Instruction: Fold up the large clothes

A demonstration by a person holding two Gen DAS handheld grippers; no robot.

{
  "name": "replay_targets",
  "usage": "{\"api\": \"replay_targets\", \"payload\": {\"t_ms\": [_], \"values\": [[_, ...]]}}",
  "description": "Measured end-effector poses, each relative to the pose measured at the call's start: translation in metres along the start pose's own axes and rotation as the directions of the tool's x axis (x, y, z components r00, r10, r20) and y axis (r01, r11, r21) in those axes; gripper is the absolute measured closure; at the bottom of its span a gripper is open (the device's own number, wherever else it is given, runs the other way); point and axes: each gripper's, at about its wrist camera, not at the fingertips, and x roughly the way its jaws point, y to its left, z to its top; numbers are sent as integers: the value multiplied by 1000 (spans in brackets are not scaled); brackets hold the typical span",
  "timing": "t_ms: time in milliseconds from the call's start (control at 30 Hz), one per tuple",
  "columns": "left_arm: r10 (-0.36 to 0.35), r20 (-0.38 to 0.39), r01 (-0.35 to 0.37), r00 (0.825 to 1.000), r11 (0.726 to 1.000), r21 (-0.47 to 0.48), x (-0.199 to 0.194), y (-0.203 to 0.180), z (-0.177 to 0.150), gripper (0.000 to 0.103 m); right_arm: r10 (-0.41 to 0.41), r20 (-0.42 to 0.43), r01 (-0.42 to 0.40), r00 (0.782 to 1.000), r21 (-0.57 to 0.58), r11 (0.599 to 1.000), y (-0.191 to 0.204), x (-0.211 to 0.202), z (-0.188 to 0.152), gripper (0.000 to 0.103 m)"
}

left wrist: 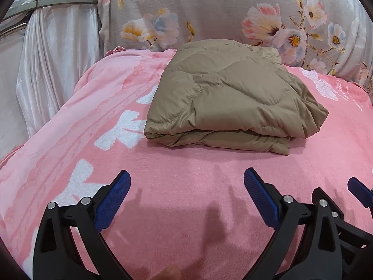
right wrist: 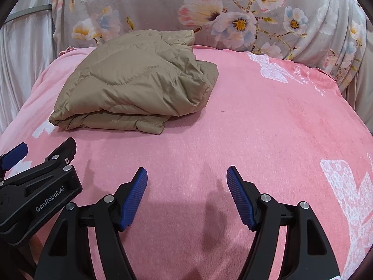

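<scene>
Your pink fleece blanket (left wrist: 186, 198) fills the lower two thirds of both frames, soft and napped, printed with white patches; behind it, across the top, a grey floral cushion (left wrist: 221, 11) looks smooth and rounded, and pale satin drapery (left wrist: 46, 58) hangs in glossy pleats at the upper left of the left wrist view; the tan quilted jacket (left wrist: 223, 98) sits in the centre of that view and at the upper left of the right wrist view (right wrist: 130, 81), already a compact stacked bundle with wavy stitch lines and puffy, slightly crinkled layers, its right side bunched and looser than its left; by my reading the folding looks essentially done, so your next move calls for little more than squaring or pressing that loose side, if anything; your left gripper (left wrist: 186, 200) holds nothing, its blue ribbed pads spread wide apart above bare blanket, well short of the jacket; your right gripper (right wrist: 186, 196) is likewise spread and empty.
</scene>
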Motion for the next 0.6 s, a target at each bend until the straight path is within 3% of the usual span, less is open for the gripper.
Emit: {"api": "replay_targets", "payload": {"t_ms": [600], "values": [[1,6,-1,1000,1000,11,-2,-2,0,8,-8,-1,8,1000,-21,1000,3,0,1,34]]}}
